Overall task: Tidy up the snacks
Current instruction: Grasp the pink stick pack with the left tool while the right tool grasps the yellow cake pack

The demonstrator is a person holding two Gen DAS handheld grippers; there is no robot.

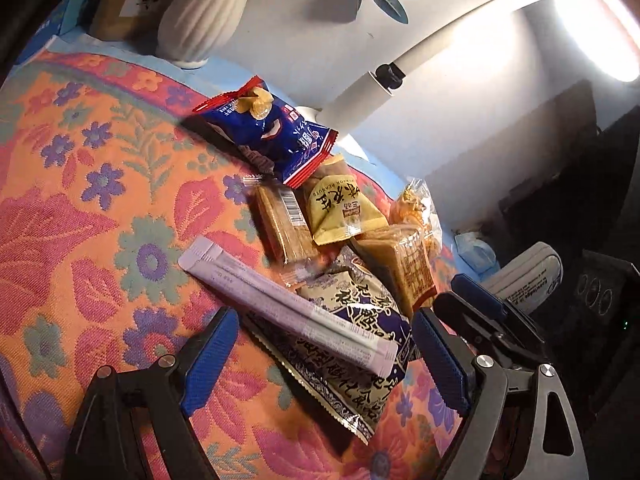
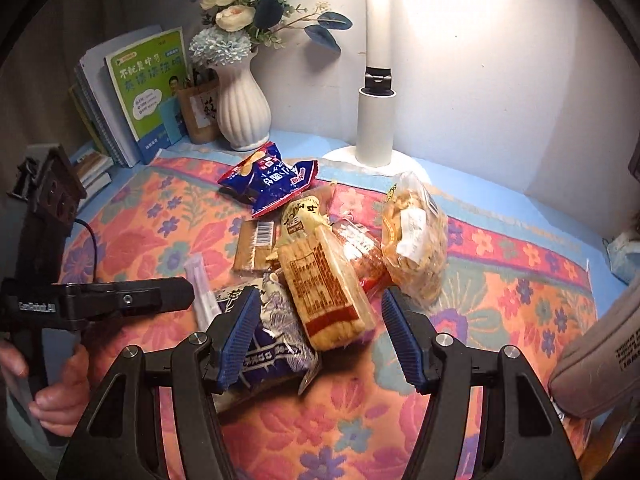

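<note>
Snacks (image 2: 320, 264) lie heaped, unsorted, on the tabletop (image 2: 520, 280); we hold both the left gripper (image 1: 320, 352) and the right gripper (image 2: 316, 336) with jaws released, empty.

Left gripper (image 1: 320, 354) (fingers wide apart) above lilac stick sachet (image 1: 286, 306).

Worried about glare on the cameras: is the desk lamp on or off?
On. The lamp throws a bright glow on the wall above its white post.

White wall (image 2: 500, 60), lit lamp (image 2: 376, 120), floral tablecloth (image 2: 160, 240)
</note>
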